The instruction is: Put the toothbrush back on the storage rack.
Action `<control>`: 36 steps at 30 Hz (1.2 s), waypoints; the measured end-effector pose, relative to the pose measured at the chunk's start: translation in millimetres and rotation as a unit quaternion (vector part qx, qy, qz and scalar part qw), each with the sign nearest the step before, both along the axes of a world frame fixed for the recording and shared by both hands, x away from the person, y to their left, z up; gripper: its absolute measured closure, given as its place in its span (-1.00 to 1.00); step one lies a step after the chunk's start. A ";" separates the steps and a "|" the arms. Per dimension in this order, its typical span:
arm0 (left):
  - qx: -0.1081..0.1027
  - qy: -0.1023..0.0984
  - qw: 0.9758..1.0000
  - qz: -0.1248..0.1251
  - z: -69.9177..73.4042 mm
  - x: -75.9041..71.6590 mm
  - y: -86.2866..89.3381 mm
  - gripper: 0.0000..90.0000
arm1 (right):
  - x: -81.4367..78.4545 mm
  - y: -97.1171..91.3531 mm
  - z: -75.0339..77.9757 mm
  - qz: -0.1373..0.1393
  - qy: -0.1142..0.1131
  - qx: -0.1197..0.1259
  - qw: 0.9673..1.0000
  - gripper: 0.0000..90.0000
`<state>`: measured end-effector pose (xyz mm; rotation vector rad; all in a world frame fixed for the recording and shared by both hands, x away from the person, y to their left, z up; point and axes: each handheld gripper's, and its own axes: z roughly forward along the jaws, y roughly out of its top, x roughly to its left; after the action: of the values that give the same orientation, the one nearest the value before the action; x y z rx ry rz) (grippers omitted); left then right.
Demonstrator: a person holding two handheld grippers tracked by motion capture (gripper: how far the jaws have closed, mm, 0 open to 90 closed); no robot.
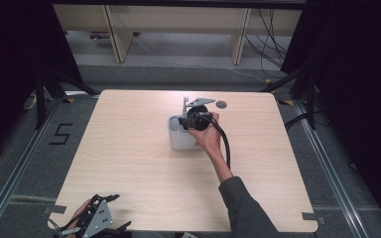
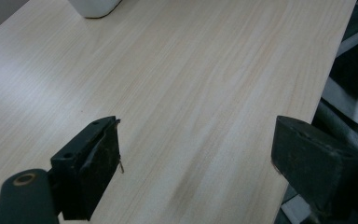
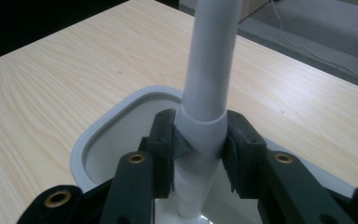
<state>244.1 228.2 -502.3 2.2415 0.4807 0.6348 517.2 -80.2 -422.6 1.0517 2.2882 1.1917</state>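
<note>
The right gripper [image 3: 199, 154] was closed on a white rod [image 3: 208, 88], its two black jaws pressed against opposite sides of a thicker band on the rod. The rod stood nearly upright inside a white tub [image 3: 103, 128], with its lower end down within the tub's rounded rim and its upper part rising out of the right gripper view. In the high view the right gripper [image 1: 186, 120] sat over the tub [image 1: 180, 141] near the middle of the table [image 1: 129, 163], a little toward the far edge. The right hand [image 1: 206, 133] wrapped the gripper's black body from the near side, and the forearm reached forward and leftward from a grey sleeve [image 1: 245, 210] at the bottom edge. A black cable [image 1: 225, 144] looped from the gripper down along the wrist. The grey plate [image 1: 199, 102] stood above the gripper.

The left gripper [image 2: 196, 154] was wide open and held nothing; its jaws stood far apart over bare wood, one of them out past the table's [image 2: 191, 84] edge. A corner of the tub [image 2: 95, 7] showed far off at the top of the left gripper view. In the high view the left gripper [image 1: 110, 212] lay at the near left corner of the table, held low in the left hand [image 1: 79, 213], well apart from the tub.

A small dark disc [image 1: 221, 104] lay on the table beyond the tub, near the far edge.
</note>
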 end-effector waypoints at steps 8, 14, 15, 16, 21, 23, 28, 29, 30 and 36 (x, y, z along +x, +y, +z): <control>-0.001 -0.001 1.000 -0.001 -0.5 0.2 0.0 -0.67 | -1.3 0.1 1.8 0.003 0.002 0.008 1.000 0.40; 0.017 -0.003 1.000 -0.002 0.2 1.1 1.0 -0.67 | -3.2 -7.6 6.4 0.000 0.004 0.014 1.000 0.05; 0.006 -0.002 1.000 -0.001 -0.4 0.4 0.1 -0.67 | -4.7 -8.7 7.3 -0.001 0.005 0.019 1.000 0.02; -0.010 0.000 1.000 0.000 -1.3 -0.6 -1.2 -0.67 | -4.8 -11.1 8.4 0.007 -0.002 0.019 1.000 -0.01; -0.002 0.000 1.000 0.001 -1.3 0.3 -0.7 -0.67 | -16.7 -20.3 17.4 0.008 -0.022 0.036 0.999 -0.11; 0.002 0.000 1.000 0.002 -1.1 0.4 -0.6 -0.67 | -21.3 -23.0 19.9 0.010 -0.014 0.038 0.999 -0.14; -0.008 -0.004 1.000 -0.002 -1.2 0.4 -0.5 -0.67 | -27.9 -31.4 21.4 0.022 -0.018 0.026 0.999 -0.19; -0.010 -0.003 1.000 0.000 -1.6 0.2 -0.8 -0.67 | -30.1 -33.0 21.4 0.018 -0.019 0.029 0.999 -0.19; -0.010 -0.003 1.000 0.000 -1.6 0.2 -0.8 -0.67 | -31.1 -35.4 21.6 0.022 -0.022 0.028 0.999 -0.19; 0.000 -0.005 1.000 -0.004 -2.2 0.7 -0.8 -0.67 | -37.7 -44.8 21.8 0.019 -0.024 0.023 0.999 -0.20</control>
<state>244.8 227.3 -504.4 2.2376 0.4667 0.6426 479.5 -125.0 -400.8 0.9877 2.2643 1.2768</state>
